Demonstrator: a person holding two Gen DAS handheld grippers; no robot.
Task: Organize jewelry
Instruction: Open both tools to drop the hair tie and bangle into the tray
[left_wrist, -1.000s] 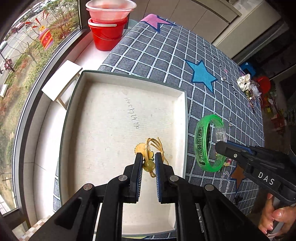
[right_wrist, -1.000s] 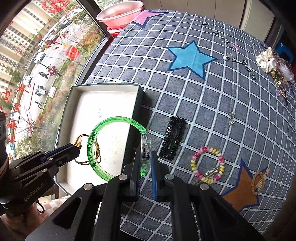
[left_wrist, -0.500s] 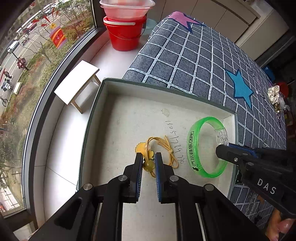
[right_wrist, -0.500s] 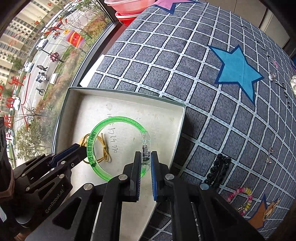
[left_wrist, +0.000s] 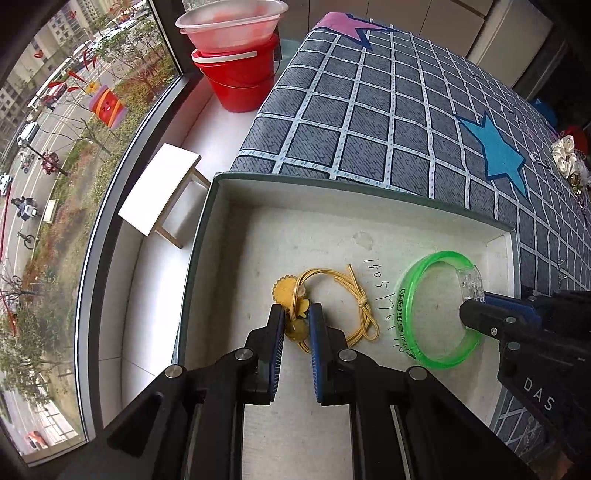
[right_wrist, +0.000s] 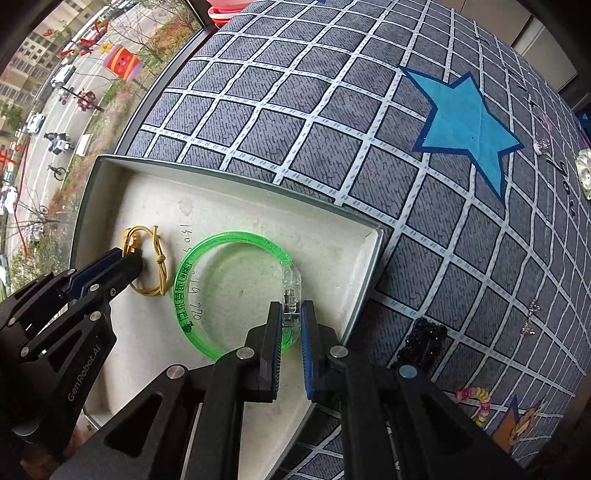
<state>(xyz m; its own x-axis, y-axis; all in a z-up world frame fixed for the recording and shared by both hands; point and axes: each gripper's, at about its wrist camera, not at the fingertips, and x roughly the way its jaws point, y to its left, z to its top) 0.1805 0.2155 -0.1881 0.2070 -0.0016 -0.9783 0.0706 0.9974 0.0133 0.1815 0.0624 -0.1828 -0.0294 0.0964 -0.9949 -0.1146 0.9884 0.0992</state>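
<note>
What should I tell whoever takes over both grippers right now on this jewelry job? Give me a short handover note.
Left gripper: shut on the yellow hair tie, low inside the white box.
Right gripper: shut on the clear clasp of the green bangle, also over the box floor.
Done: both pieces are carried into the box; neither is released yet.
Left: let both go, then fetch what lies on the checked cloth: the black hair clip, the bead bracelet, and small pieces near the far edge, too small to name.
</note>
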